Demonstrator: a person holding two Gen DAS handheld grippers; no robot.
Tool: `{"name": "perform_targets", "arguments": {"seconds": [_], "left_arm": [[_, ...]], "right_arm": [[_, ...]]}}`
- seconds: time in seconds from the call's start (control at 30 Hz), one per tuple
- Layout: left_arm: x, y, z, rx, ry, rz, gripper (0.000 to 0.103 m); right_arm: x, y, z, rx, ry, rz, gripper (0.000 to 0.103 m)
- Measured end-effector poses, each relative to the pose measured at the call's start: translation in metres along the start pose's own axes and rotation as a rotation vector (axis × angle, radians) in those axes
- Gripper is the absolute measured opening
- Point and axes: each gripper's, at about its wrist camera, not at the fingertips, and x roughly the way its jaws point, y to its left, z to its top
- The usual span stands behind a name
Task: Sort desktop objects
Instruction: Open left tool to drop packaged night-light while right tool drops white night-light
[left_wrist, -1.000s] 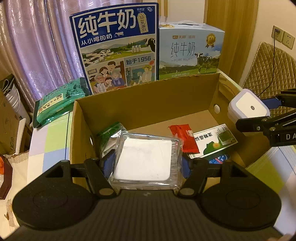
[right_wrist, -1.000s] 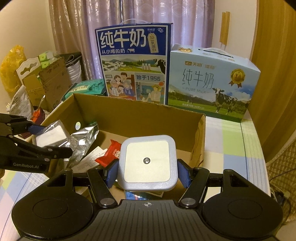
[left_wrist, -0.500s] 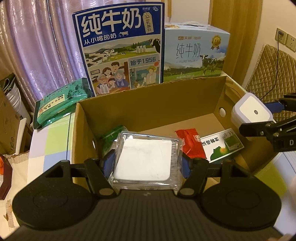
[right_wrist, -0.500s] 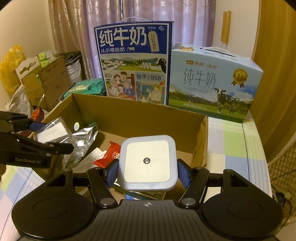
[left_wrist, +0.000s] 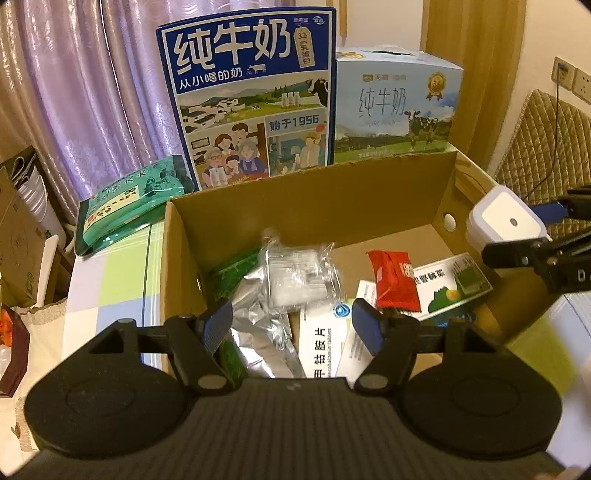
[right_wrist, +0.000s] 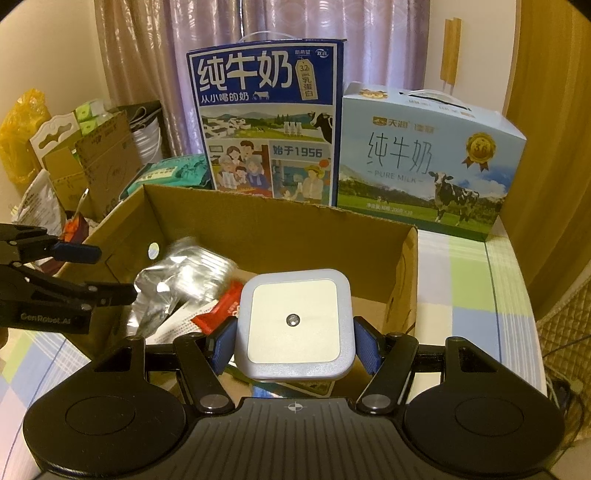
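Observation:
An open cardboard box (left_wrist: 310, 199) (right_wrist: 280, 225) stands on the checked table. My left gripper (left_wrist: 291, 328) is open above its near edge, nothing between the fingers. The clear plastic packet with a white block (left_wrist: 295, 277) (right_wrist: 199, 271) is blurred, inside the box over a silver foil bag (left_wrist: 258, 325). My right gripper (right_wrist: 293, 341) is shut on a square white night light (right_wrist: 293, 323) (left_wrist: 504, 221), held over the box's right side. A red sachet (left_wrist: 393, 280), a white-green medicine box (left_wrist: 450, 288) and a white tablet box (left_wrist: 325, 343) lie inside.
Two milk cartons stand behind the box, dark blue (left_wrist: 255, 96) and light blue (left_wrist: 395, 107). A green packet (left_wrist: 129, 203) lies on the table at the back left. Cardboard and bags (right_wrist: 74, 155) crowd the far left. A quilted chair (left_wrist: 543, 147) stands on the right.
My left gripper has opened and let go of the clear packet, which has dropped into the box onto the foil bag. The right gripper still holds the night light, nearly unmoved.

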Motion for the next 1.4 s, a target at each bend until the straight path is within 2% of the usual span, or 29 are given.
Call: {"name": "perform_targets", "arguments": {"seconds": [1.0,1.4], "left_arm": [[-0.013,0.004,-0.004,-0.001,-0.007,-0.013,0.067],[-0.014,0.005,-0.007,-0.006,-0.011,-0.019,0.067]], "right_arm": [[0.002,0.008,0.003,0.004,0.004,-0.005,0.063],[0.005,-0.002,0.009,0.057,-0.023,0.001,0.064]]}}
